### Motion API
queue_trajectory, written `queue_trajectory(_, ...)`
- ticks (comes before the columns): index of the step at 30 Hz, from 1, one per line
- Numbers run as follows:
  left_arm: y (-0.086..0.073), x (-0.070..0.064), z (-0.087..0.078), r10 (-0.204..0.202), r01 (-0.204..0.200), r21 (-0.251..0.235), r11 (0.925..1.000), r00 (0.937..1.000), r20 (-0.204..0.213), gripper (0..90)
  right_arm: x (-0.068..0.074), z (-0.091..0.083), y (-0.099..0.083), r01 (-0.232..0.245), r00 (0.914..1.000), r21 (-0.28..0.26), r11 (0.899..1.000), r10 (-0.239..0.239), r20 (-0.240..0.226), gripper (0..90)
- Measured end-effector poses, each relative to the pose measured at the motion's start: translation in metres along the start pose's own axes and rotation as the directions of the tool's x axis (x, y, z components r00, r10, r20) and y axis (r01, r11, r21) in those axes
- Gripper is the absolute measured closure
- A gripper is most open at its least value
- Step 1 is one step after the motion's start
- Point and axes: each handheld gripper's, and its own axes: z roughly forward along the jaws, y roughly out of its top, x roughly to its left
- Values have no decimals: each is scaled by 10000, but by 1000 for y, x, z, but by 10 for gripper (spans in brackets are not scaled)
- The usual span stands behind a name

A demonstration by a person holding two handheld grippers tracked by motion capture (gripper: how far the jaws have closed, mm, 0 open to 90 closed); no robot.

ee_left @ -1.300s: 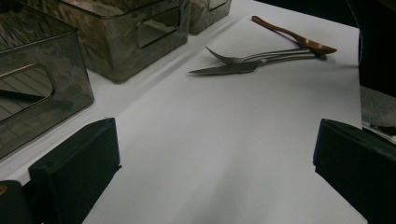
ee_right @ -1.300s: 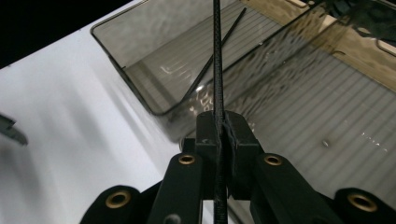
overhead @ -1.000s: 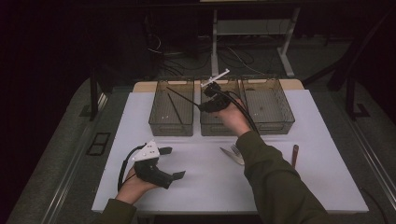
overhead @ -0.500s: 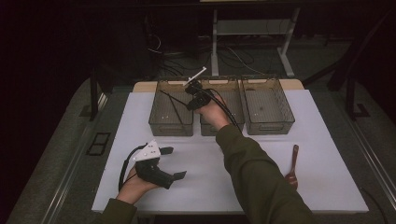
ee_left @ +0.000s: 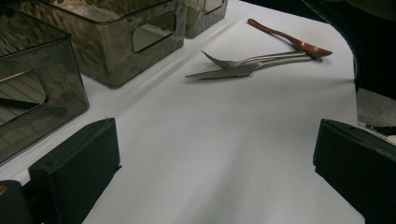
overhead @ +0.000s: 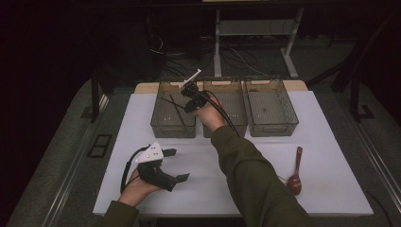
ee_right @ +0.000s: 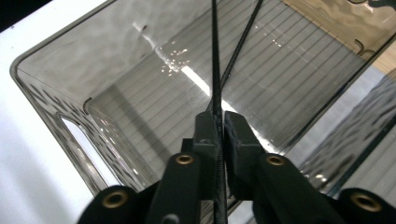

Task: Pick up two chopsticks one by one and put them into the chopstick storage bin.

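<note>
Black chopsticks [ee_right: 215, 56], smoky ribbed bin [overhead: 161, 124], reddish-brown spoon [overhead: 296, 176].

1. The chopsticks [ee_right: 215, 56] in my right gripper [ee_right: 218, 122] look matt black.
2. The bin [ee_right: 70, 74] below is smoky, glossy clear plastic, ribbed on its floor.
3. The fork [ee_left: 252, 59] and knife [ee_left: 233, 72] are shiny metal.
4. The spoon [ee_left: 289, 39] is polished reddish wood.

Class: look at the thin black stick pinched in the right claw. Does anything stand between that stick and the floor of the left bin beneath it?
Nothing visible does. The right claw grips a thin black stick over the open left bin. A second black stick already lies slanted inside, but the ribbed floor beside it is bare.
</note>
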Motion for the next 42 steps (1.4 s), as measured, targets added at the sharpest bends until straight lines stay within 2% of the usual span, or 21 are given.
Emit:
queue_trajectory(6,0,0,0,-16,16,-23,10000,10000,4,0,2,-1,1,184,9998,-217,9996,-183,16,708)
queue_trajectory(9,0,0,0,-19,19,-36,10000,10000,18,0,1,-5,0,126,9999,-373,9992,-129,-64,653)
queue_trajectory(13,0,1,-1,7,-7,-41,10000,10000,-6,0,-2,-12,-1,82,9994,-565,9984,-100,-317,526)
queue_trajectory(19,0,1,-1,-59,59,9,10000,10000,-14,0,-5,-30,-8,307,9975,-859,9958,-361,-615,440)
queue_trajectory(23,-1,1,-1,-10,10,43,10000,10000,-50,0,-7,-43,-19,397,9945,-1191,9921,-509,-920,395)
queue_trajectory(30,-2,1,-2,-65,65,39,10000,9999,-145,0,-14,-63,-41,505,9940,-1623,9855,-654,-878,323)
queue_trajectory(32,-2,1,-2,-182,181,-60,9998,9998,-110,0,-17,-70,-48,600,9940,-1751,9827,-749,-794,319)
queue_trajectory(37,-3,1,-2,-100,100,48,9999,9998,-165,0,-26,-88,-67,602,9924,-2082,9762,-809,-925,319)
queue_trajectory(42,-3,1,-2,-162,163,38,9999,9997,-184,0,-34,-104,-86,715,9919,-2297,9706,-935,-863,310)
